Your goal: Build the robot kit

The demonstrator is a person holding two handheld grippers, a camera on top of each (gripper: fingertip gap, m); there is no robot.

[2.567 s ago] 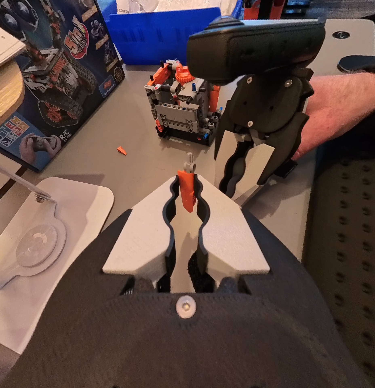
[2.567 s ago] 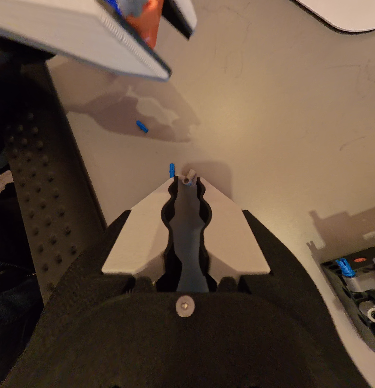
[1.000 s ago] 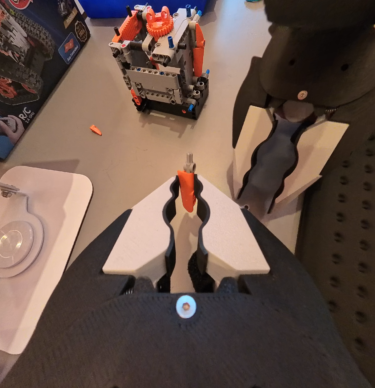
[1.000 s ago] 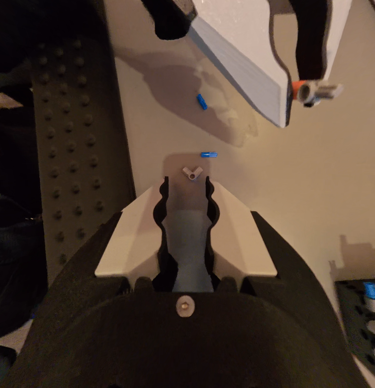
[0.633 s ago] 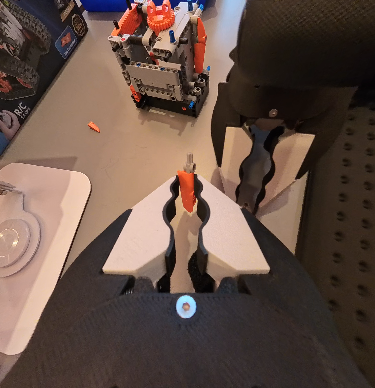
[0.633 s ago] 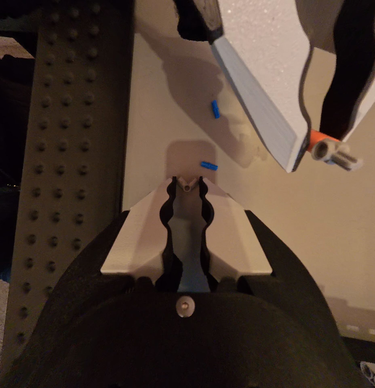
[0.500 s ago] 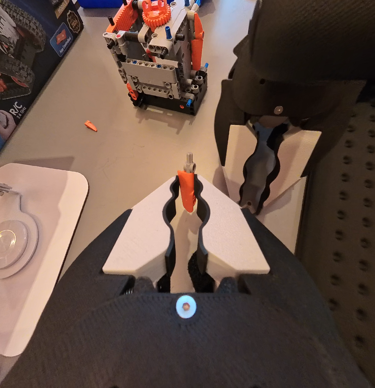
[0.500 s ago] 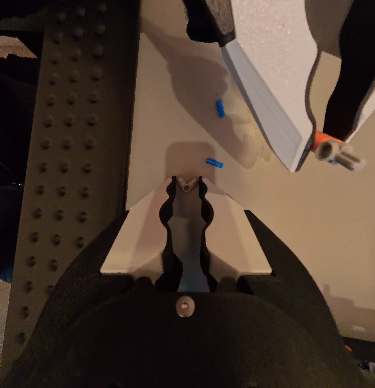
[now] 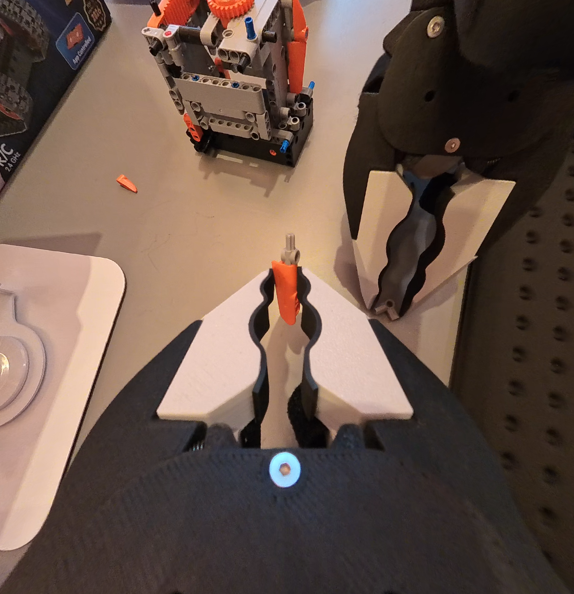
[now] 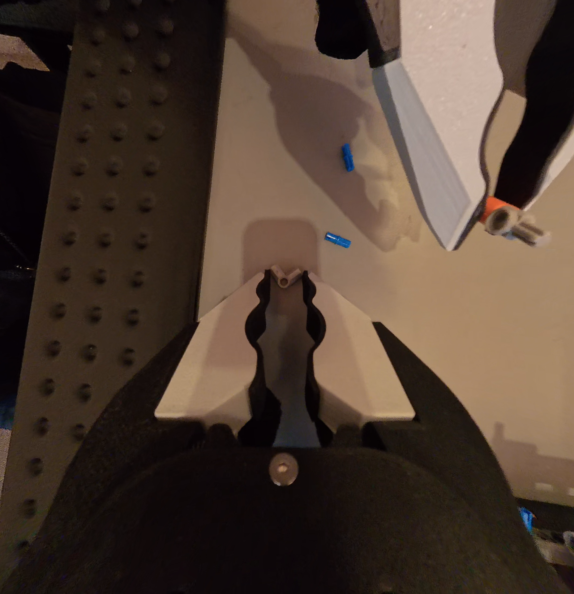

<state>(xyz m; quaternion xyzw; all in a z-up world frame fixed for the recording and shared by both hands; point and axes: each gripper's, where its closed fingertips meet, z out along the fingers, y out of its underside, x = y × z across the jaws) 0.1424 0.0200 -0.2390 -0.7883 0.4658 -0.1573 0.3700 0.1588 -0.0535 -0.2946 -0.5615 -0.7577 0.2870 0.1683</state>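
My left gripper [image 9: 286, 276] is shut on an orange curved brick piece [image 9: 287, 294] with a grey connector [image 9: 290, 252] on its tip, held above the table. It also shows in the right wrist view [image 10: 501, 212] at the upper right. My right gripper [image 10: 285, 278] points down at the table near its right edge, shut on a small grey V-shaped connector [image 10: 284, 278]. In the left wrist view the right gripper [image 9: 387, 307] stands just right of my left fingertips, the V connector [image 9: 386, 307] at its tips. A partly built grey, black and orange brick model [image 9: 234, 86] stands farther back.
Two small blue pins [image 10: 337, 240] [image 10: 347, 157] lie on the table beyond the right gripper. A loose orange piece [image 9: 126, 183] lies left of the model. A white board [image 9: 54, 353] with a clear disc sits left. A toy box [image 9: 22, 64] is far left; a studded black mat [image 9: 536, 353] lies right. There is about 9 cm between the tips of the two grippers.
The right gripper opened, came down over the grey V connector and closed on it. The left gripper moved nearer the model, keeping the orange piece.
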